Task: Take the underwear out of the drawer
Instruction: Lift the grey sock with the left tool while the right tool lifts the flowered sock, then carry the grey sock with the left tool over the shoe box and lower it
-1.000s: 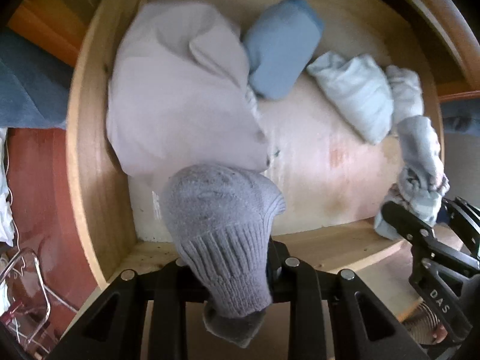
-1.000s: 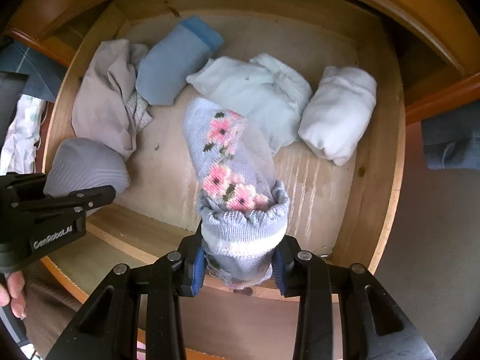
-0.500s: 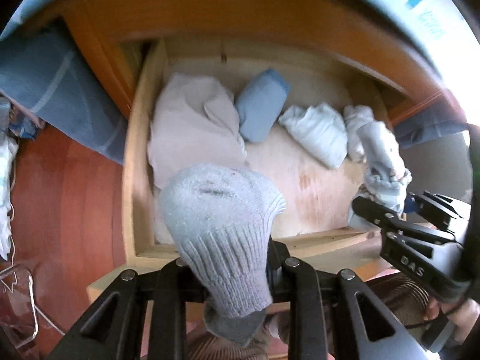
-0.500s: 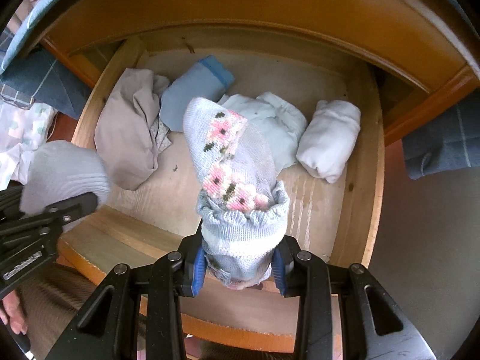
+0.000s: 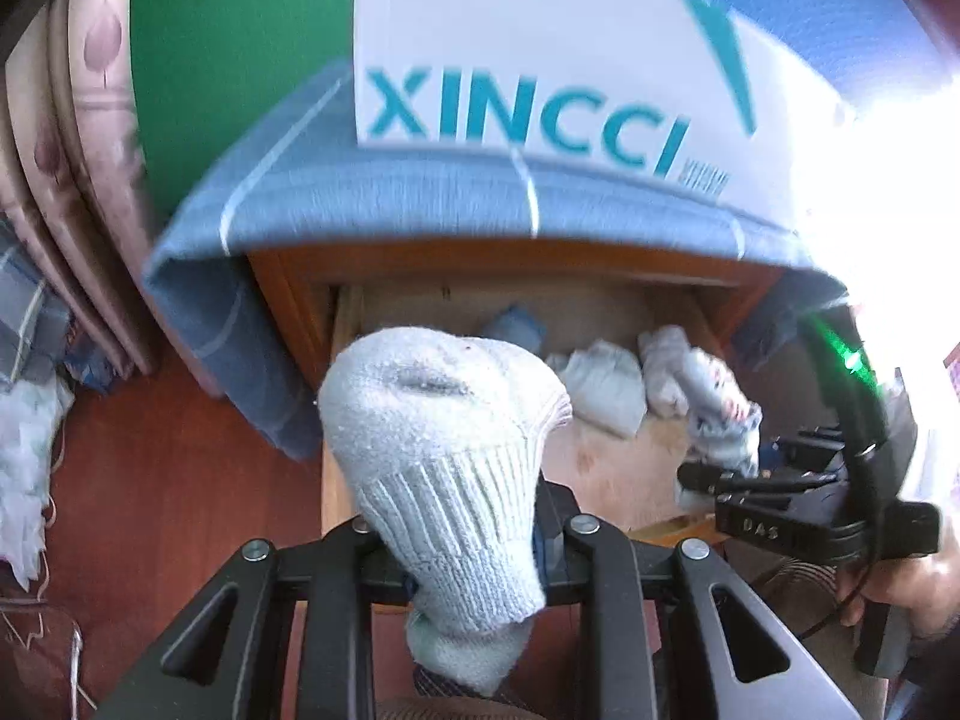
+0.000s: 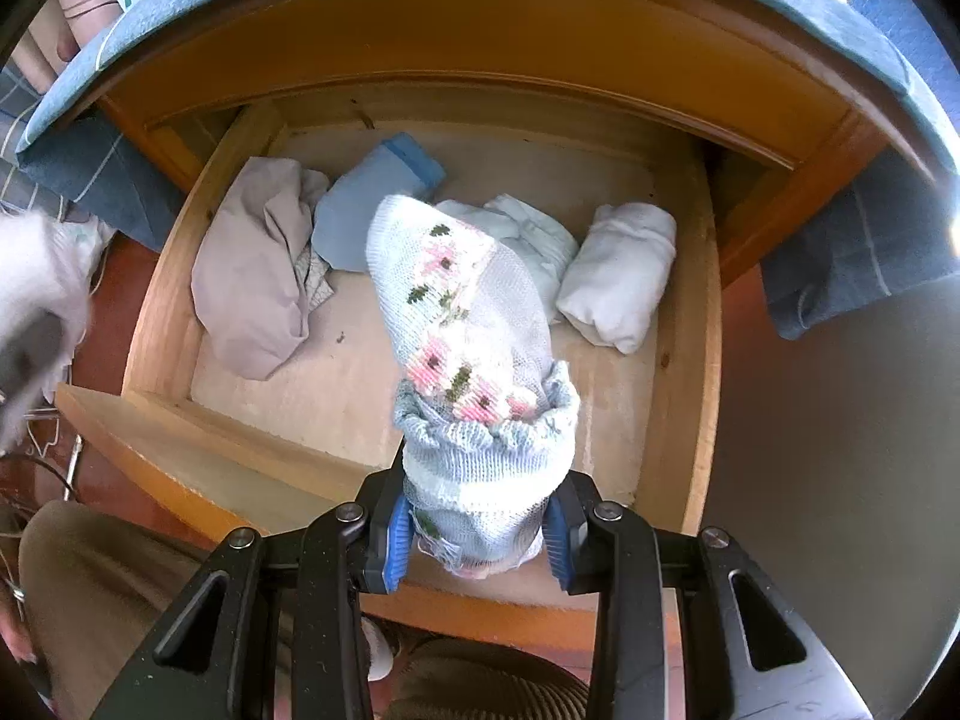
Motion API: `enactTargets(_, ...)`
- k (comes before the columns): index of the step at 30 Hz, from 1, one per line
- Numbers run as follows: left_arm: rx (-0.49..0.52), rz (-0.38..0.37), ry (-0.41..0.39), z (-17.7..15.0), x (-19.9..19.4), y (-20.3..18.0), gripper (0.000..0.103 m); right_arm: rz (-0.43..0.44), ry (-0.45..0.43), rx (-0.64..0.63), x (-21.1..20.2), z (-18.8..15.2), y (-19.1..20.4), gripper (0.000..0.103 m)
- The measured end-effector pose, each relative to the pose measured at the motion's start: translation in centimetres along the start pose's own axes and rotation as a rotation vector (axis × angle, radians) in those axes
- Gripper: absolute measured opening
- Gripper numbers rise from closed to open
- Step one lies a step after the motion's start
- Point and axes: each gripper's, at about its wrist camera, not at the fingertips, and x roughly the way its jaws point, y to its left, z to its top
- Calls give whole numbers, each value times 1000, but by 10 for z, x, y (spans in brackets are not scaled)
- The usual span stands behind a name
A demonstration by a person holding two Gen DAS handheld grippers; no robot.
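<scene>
Both grippers (image 5: pixel 474 546) (image 6: pixel 477 531) higher above drawer (image 6: pixel 156 300).

Blue striped cloth (image 5: pixel 420 204) draped over cabinet top; white box (image 5: pixel 540 60) lettered XINCC atop it; red-brown floor (image 5: pixel 150 480).

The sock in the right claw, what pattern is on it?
Pink flowers on pale blue knit; right wrist view.
</scene>
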Motion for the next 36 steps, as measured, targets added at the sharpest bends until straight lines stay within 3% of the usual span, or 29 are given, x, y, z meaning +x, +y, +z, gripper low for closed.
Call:
enactTargets(7, 14, 49, -112, 31, -35, 12, 26, -5, 10, 35, 9, -3, -14, 33)
enactTargets(19, 11, 43, -187, 73, -74, 22, 26, -37, 23, 91, 19, -2, -30, 33)
enactTargets(29, 90, 21, -311, 154, -122, 12, 26, -22, 27, 103, 20, -3, -33, 33)
enactTargets(36, 107, 5, -304, 206, -105, 1, 26, -1, 30, 125, 20, -3, -36, 33)
